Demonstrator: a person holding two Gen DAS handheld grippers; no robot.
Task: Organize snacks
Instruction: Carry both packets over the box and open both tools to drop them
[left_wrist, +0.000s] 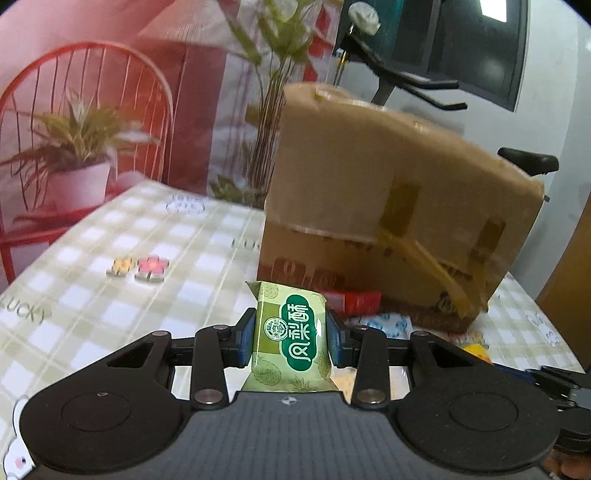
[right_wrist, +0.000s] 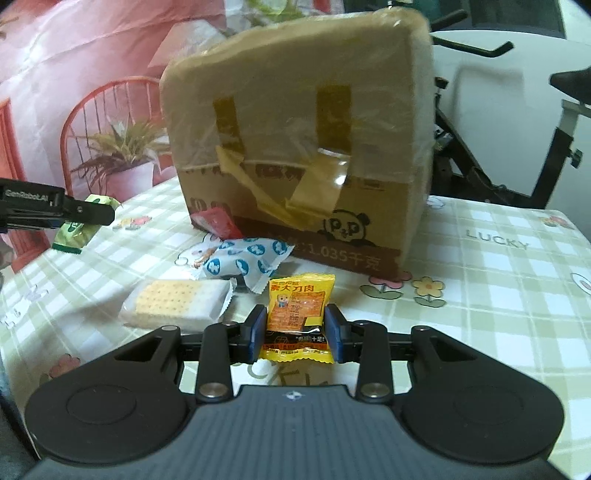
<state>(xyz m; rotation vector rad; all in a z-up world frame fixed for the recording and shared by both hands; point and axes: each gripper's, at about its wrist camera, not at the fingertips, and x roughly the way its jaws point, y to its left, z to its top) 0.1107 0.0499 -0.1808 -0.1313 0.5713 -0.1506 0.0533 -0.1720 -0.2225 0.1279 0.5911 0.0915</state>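
Covering the whole work area, a green-and-white checked tablecloth (right_wrist: 480, 258) w/ flower and "LUCKY" prints lies over the table. Biggest item on it: taped cardboard box (right_wrist: 295, 147) w/ panda logo, standing upright near the table's far side, yellow tape strips across its front.

Snacks lie loose in front of the box. White wrapper w/ blue print (right_wrist: 245, 260) sits just beside the box's base; red packet (right_wrist: 216, 221) touches the box's lower left corner. Cracker sandwich pack (right_wrist: 177, 304), clear wrap, lies nearer, left of the R gripper.

L gripper (left_wrist: 290, 334) is clamped on a green pineapple-cake packet (left_wrist: 291, 332); blue pads press both sides, packet upright, lifted clear of the cloth, left of the box. From the R wrist cam the same packet shows at far left, partly hidden by the L gripper's black fingers.

R gripper (right_wrist: 296, 326) is closed on a yellow spicy-strip packet (right_wrist: 297, 317), pads squeezing its lower half, in front of the box; can't tell if its bottom edge touches the cloth.
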